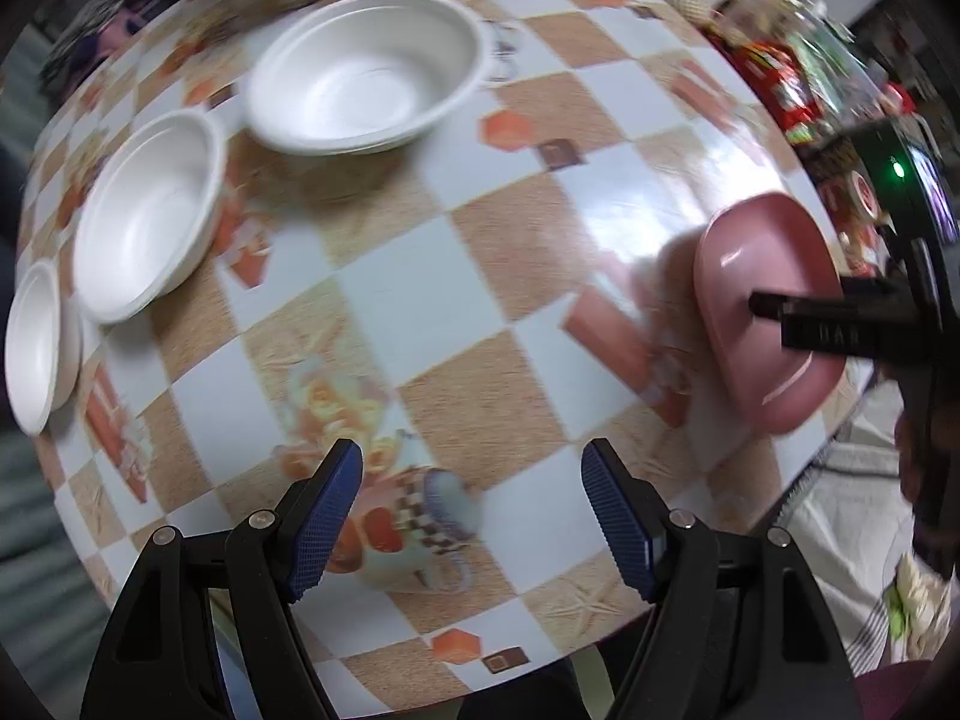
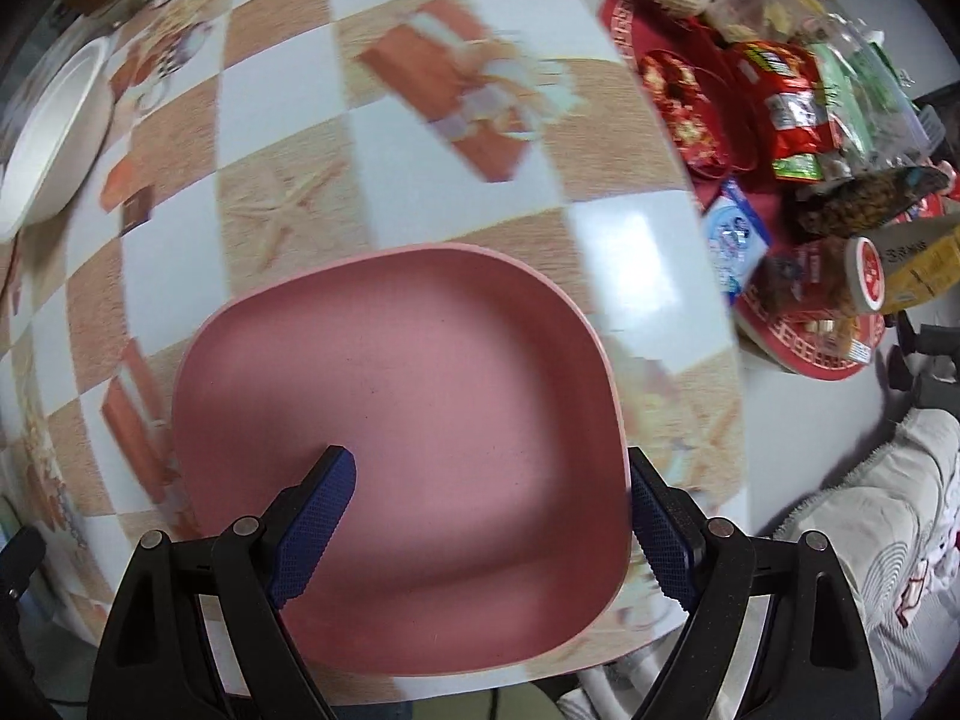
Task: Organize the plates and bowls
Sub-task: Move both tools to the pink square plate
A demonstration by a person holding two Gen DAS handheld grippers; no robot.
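The pink plate (image 2: 408, 438) is squarish with rounded corners and a raised rim, and nothing lies in it. It sits at the near right edge of the table (image 2: 288, 138), which wears a checked cloth of white and tan squares with starfish and cup prints. The right gripper (image 2: 489, 519) straddles the plate's near right corner — one blue pad over the plate's floor, the other just outside the rim. The jaws stand wide; whether the pads press the plate I cannot tell. From the left wrist view the same plate (image 1: 762, 300) looks slightly tilted, with the right gripper's (image 1: 757, 305) black fingers over its middle.

Three white bowls line the far left of the table, all empty: a large bowl (image 1: 366, 72) farthest, a middle bowl (image 1: 150, 210) nearer, a small bowl (image 1: 39, 342) at the left edge. Large and middle rims nearly touch.

The left gripper (image 1: 471, 513) hangs over the near middle of the table, jaws wide apart, holding nothing.

To the right of the plate, off the cloth, a red tray (image 2: 798, 324) is heaped with snack packets (image 2: 780, 102).
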